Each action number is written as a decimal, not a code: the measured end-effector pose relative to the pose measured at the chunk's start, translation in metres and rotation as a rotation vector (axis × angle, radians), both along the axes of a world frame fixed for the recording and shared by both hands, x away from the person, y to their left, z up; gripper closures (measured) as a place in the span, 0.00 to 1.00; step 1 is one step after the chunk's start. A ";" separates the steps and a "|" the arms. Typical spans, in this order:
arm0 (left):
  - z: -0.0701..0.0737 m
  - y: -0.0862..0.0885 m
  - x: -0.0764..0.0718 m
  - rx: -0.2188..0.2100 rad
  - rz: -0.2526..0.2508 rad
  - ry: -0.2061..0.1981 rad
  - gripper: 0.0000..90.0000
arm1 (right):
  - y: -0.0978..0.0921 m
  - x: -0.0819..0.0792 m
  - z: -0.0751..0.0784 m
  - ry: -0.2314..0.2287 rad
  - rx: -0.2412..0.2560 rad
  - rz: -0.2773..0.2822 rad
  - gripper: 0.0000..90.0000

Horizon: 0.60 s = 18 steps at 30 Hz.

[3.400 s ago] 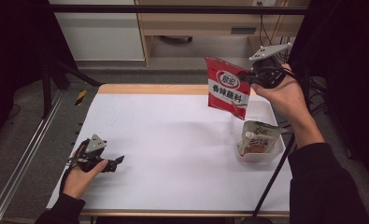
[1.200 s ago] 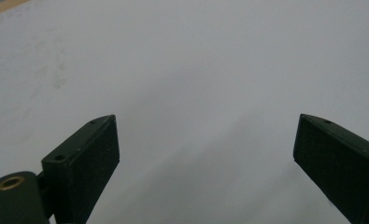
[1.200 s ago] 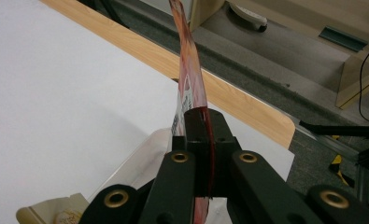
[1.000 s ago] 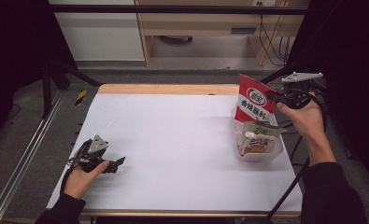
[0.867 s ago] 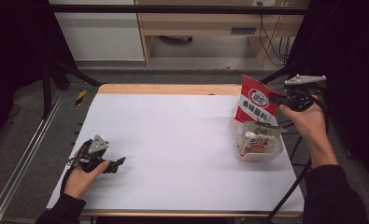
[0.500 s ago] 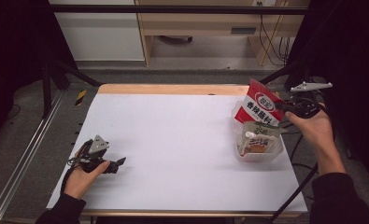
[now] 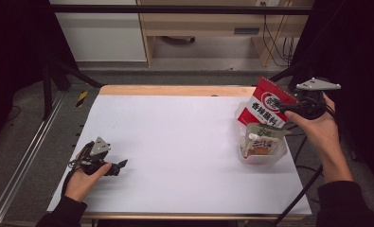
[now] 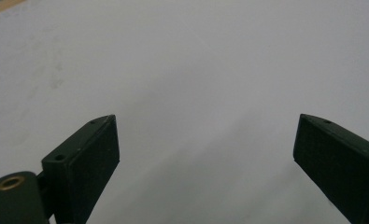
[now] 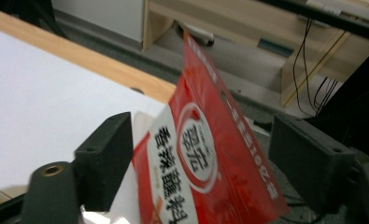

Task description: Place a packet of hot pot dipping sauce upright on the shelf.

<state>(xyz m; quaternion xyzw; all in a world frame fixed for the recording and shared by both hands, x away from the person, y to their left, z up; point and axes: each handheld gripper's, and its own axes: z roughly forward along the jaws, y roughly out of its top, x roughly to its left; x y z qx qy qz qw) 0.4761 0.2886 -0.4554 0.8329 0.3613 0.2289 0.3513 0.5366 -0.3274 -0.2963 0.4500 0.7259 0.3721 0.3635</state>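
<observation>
A red snack packet (image 7: 266,106) with white and black print stands tilted, its lower end in a clear plastic tub (image 7: 278,155) at the table's right side. A beige spouted pouch (image 7: 259,138) lies in the same tub. My right gripper (image 7: 283,105) hovers at the packet's upper right edge. In the right gripper view the packet (image 9: 205,154) sits between the two jaws, which stand wide apart and clear of it, so the right gripper (image 9: 202,161) is open. My left gripper (image 7: 120,166) rests open on the white table near the front left, and the left gripper (image 8: 205,158) holds nothing.
The white table top (image 7: 175,142) has a wooden strip along its far edge (image 7: 175,90). Behind the table stand a wooden cabinet (image 7: 208,23) and hanging cables (image 7: 270,33). A metal rail (image 7: 23,161) runs along the left side.
My right gripper has carried the red packet right and down from mid-air to the tub. The left hand and gripper have stayed still.
</observation>
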 end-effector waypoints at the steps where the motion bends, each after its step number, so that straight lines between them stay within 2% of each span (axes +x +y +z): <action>1: 0.000 0.000 0.000 0.000 0.000 0.000 0.08 | 0.004 -0.003 0.003 -0.011 -0.002 0.005 0.21; 4: 0.000 0.000 0.000 0.001 0.000 0.000 0.08 | 0.020 -0.013 0.011 -0.037 -0.023 0.018 0.19; 9: 0.000 0.000 0.000 0.001 0.001 -0.002 0.08 | 0.055 -0.034 0.011 -0.037 -0.020 0.100 0.16; 14: 0.000 -0.001 0.000 0.005 -0.003 -0.003 0.08 | 0.095 -0.059 -0.001 -0.031 0.006 0.176 0.14; 16: 0.000 -0.001 0.000 0.005 -0.003 -0.003 0.08 | 0.111 -0.070 -0.009 -0.024 0.011 0.191 0.14; 18: 0.000 -0.001 0.000 0.007 -0.005 -0.002 0.08 | 0.127 -0.080 -0.023 -0.001 0.041 0.213 0.13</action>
